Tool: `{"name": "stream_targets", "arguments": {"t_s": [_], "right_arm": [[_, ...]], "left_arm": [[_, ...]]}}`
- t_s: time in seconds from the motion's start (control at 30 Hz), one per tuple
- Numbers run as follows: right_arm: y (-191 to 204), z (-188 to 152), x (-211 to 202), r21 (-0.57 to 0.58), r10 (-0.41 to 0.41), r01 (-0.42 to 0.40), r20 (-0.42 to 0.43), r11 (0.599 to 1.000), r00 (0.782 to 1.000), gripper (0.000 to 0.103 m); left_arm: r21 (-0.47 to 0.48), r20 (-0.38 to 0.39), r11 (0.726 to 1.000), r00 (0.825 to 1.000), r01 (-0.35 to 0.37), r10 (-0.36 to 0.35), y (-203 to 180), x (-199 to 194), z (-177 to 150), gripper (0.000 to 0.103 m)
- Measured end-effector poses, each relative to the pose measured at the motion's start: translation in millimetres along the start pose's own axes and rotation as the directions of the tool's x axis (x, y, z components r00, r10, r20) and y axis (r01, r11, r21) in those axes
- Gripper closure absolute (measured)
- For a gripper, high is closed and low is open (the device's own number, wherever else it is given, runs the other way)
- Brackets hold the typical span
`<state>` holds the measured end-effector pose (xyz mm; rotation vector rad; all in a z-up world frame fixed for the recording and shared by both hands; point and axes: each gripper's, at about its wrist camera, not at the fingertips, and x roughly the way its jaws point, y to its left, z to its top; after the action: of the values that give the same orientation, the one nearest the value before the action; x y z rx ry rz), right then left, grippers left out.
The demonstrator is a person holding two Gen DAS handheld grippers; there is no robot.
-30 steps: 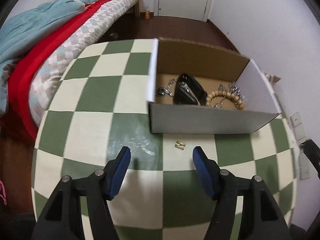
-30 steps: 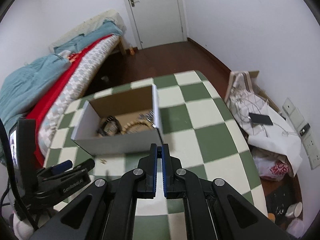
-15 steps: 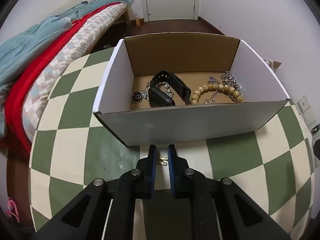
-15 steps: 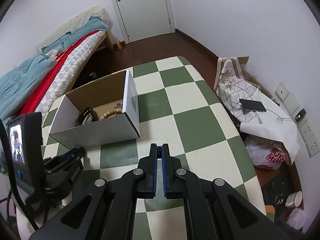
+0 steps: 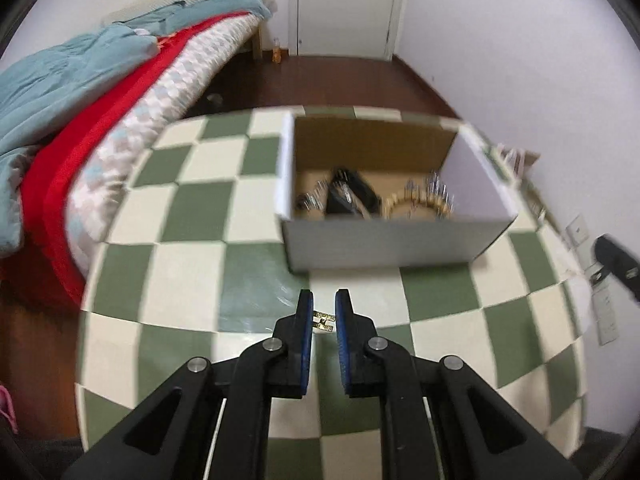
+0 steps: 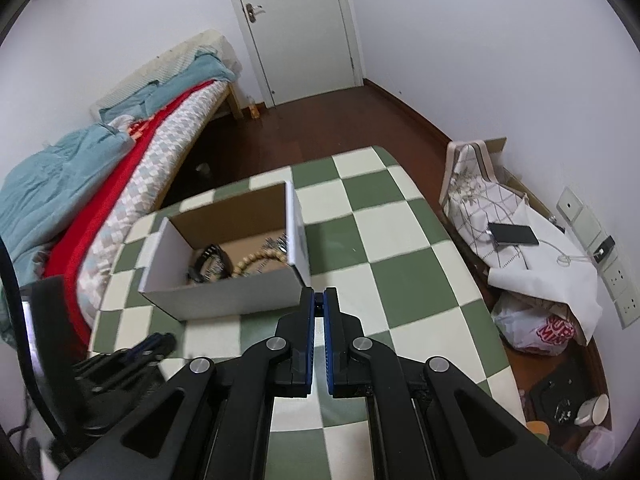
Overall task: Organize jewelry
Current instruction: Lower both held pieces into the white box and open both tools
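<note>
My left gripper [image 5: 324,312] is shut on a small pair of gold earrings [image 5: 324,320], held between the blue pads above the checkered table [image 5: 192,264], in front of the white cardboard box [image 5: 380,246]. The box holds a black watch [image 5: 352,196], a wooden bead bracelet [image 5: 416,204] and silver chains. My right gripper [image 6: 319,304] is shut and empty, near the box's [image 6: 224,298] right front corner. The left gripper [image 6: 152,346] shows at the lower left of the right wrist view.
A bed with red and teal blankets [image 5: 80,92] runs along the table's left side. Right of the table are bags, white cloth and a phone [image 6: 514,234] on the floor. A white door [image 6: 296,28] is at the back.
My left gripper closed on the gold earrings and has pulled back and up from the box, carrying them. My right gripper stays shut and has shifted its view slightly.
</note>
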<state>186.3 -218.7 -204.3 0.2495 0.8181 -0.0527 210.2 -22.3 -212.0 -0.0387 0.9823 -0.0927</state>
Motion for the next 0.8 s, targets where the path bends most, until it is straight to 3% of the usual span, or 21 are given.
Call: {"name": "stream_targets", "arguments": {"t_s": [0.1,0.23,0.5,0.63,0.8], "right_arm": [[8,11,-6,-0.004,0.035,-0.035,0.011,0.999,0.999,0.099],[24,34,3,-0.031,0.072,-0.071,0.008,0.997,0.997,0.099],[52,88,75,-0.075,0.102,-0.109,-0.089,0.991,0.991,0.099],[56,103,111,-0.091,0.112,-0.126,-0.147,0.988,0.983,0.099],[62,108,138,-0.123,0.112,-0.137,-0.193,0.983,0.975,0.099]], "left_arm": [[-0.032,0.043,0.999,0.999,0.014,-0.012,15,-24,24,0.095],[-0.051,0.074,0.998,0.997,0.022,-0.019,24,-29,68,0.095],[-0.013,-0.004,1.0,1.0,0.008,-0.008,14,27,126,0.095],[-0.018,-0.06,1.0,0.998,0.021,-0.022,15,53,137,0.094],[-0.01,-0.076,1.0,0.997,0.024,-0.024,12,64,142,0.094]]}}
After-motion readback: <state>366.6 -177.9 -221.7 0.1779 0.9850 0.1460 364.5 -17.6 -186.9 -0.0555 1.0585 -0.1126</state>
